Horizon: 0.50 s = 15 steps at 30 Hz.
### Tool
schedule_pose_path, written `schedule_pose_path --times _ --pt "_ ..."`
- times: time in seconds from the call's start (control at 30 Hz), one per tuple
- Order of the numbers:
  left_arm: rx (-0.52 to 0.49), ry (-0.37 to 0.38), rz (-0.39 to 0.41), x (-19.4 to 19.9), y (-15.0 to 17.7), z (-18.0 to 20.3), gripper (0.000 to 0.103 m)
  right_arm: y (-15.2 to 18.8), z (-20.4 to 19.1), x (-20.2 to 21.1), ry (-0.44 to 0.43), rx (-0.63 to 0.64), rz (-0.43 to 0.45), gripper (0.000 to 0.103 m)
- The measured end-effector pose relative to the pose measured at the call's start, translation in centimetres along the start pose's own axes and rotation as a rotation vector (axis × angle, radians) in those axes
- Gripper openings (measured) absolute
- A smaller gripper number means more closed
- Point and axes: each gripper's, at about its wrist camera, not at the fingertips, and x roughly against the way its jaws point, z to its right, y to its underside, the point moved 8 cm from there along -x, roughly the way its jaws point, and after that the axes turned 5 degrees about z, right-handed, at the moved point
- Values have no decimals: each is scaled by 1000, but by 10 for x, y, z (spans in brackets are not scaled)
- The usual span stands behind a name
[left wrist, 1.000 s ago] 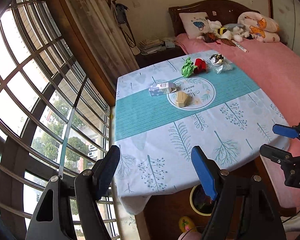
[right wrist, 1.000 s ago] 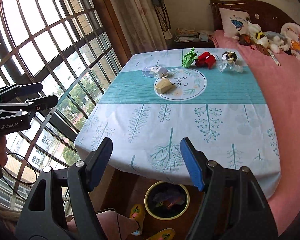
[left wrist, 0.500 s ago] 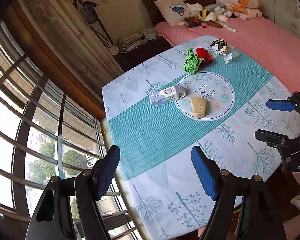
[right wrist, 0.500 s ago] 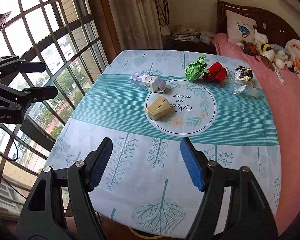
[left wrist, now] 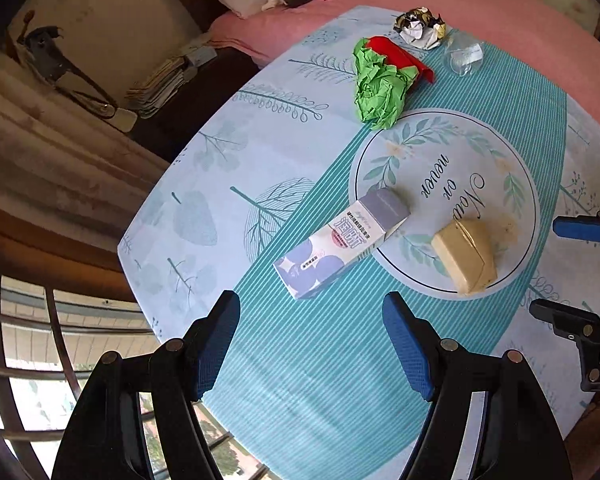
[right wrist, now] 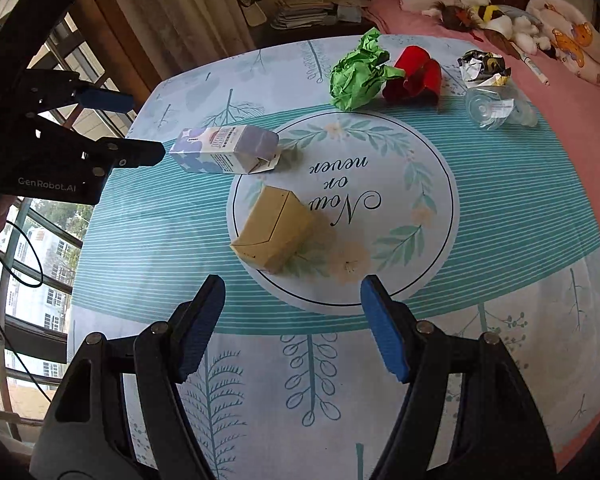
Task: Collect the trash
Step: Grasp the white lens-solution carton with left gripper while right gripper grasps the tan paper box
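A purple and white carton (left wrist: 332,248) (right wrist: 226,149) lies on its side on the tablecloth, just ahead of my open left gripper (left wrist: 310,312). To its right rests a tan paper box (left wrist: 466,256) (right wrist: 274,228), directly in front of my open right gripper (right wrist: 292,300). Farther back lie crumpled green paper (left wrist: 378,88) (right wrist: 358,74), a red crushed cup (left wrist: 404,58) (right wrist: 414,76), a foil wrapper ball (left wrist: 420,28) (right wrist: 484,66) and a clear plastic piece (left wrist: 464,56) (right wrist: 496,108). Neither gripper touches anything.
The table (right wrist: 520,200) wears a teal and white leaf-print cloth. A pink bed (left wrist: 520,20) with pillows and soft toys borders its far side. A barred window (right wrist: 32,280) and curtain stand to the left, and a dark cabinet with stacked papers (right wrist: 304,14) is behind.
Both grippers have moved forward over the table and lower; the carton and tan box now sit close before them. The bin below the table edge has left view.
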Motion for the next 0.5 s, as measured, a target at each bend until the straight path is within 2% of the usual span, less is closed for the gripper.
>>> schedule_pose_path --times 0.17,0.4,0.43,0.5 --pt "-101 45 -24 -43 -13 6 75 2 -2 -23 15 9 -28 68" --pt "-145 186 -98 -84 -15 11 74 -2 -7 -46 27 68 -51 68" --pt "-142 198 -106 -88 -15 11 72 -2 -8 -49 28 79 -52 68" --pt "-129 220 -118 -94 -13 11 53 -4 -7 -53 34 103 -54 68"
